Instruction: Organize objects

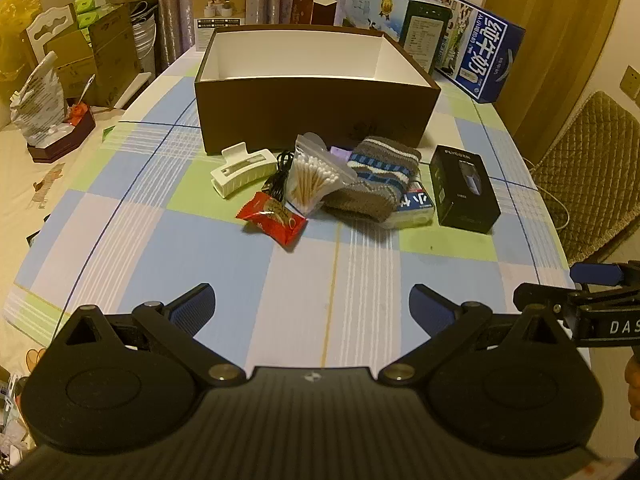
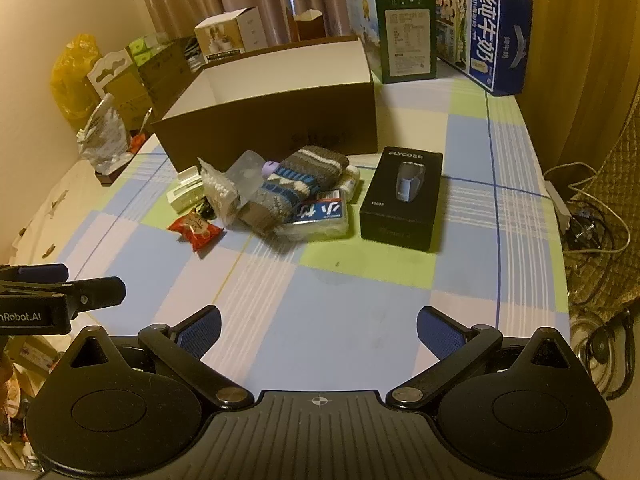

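Both grippers hover low over the near edge of the checked tablecloth (image 1: 248,280), side by side, nothing in either. Left gripper (image 1: 312,304): blue pads spread wide apart, empty. Right gripper (image 2: 319,326): same, fingers apart, empty; in the left view its tip pokes in at the right edge. Judgement: task not begun, both tools parked short of the pile, pointed at it, prob. lined up for a first pick. Target looks like the brown box (image 1: 316,108), open top, white inside, no contents visible, set just behind the clutter w/ its long wall facing the grippers, so each item needs only a short lift up and over. Items are bunched in a loose heap touching or overlapping each other just in front of that wall, approx. centre of table. Count: 1 white hair claw clip (image 1: 244,170) at left; 1 black cable bundle (image 1: 280,178) half hidden beside it; 1 zip bag of cotton swabs (image 1: 316,178); 1 red snack packet (image 1: 274,218) nearest, a bit apart; 1 grey-blue knit sock bundle (image 1: 374,176) (pair or single, can't tell); 1 tissue pack (image 2: 320,216) partly under the sock; 1 small purple thing (image 2: 271,167), mostly buried, unidentified; 1 black shaver box (image 2: 402,200) lying flat at right, clear of the heap. Far edge: 2 milk cartons, out of play.
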`<state>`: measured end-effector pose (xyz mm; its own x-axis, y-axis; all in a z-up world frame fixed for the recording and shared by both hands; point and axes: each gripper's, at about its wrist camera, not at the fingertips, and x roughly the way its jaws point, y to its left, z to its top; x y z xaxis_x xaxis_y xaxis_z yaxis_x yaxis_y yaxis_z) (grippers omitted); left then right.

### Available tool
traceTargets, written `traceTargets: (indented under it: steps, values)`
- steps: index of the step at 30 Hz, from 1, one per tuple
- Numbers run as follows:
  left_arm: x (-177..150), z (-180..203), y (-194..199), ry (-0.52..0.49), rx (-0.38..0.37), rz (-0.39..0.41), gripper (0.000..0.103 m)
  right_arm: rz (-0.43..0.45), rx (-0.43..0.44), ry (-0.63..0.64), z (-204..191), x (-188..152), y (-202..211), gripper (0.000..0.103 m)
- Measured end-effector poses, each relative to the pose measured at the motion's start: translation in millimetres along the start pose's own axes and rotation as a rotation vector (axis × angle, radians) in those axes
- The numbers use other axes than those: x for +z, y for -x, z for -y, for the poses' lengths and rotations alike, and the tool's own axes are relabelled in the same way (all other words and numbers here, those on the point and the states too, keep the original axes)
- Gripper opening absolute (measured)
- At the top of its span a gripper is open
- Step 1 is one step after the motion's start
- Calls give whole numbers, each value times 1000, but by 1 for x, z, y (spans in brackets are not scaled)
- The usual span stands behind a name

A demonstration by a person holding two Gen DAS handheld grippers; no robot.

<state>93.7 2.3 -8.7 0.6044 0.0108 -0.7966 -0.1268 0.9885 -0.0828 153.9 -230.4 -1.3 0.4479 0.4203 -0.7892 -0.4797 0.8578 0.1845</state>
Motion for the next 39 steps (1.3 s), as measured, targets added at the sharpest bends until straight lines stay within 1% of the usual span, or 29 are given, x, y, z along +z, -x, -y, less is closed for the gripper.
traceTargets:
  steps: [8,18,21,29,31,33,39]
  values:
    - [13,-1,-14,26,7,0,102,1,3,12,11,15,-16,101]
    - [28,-11,-41,45,66,-8,102,-5,-25,-1,36,29,-46,101]
    - [31,-17,-51,60,79,-14,102,-5,-24,-12,44,33,-56,101]
    - [37,-27,-71,103,118,-27,102,13,-58,-21,59,44,-84,101]
    - [38,-29,-76,112,129,-29,102,20,-69,-24,61,48,-91,96]
    - [40,-31,-81,121,136,-33,102,27,-76,-30,63,53,-98,89]
    - [45,-37,-96,146,162,-43,102,33,-109,-38,66,68,-123,87]
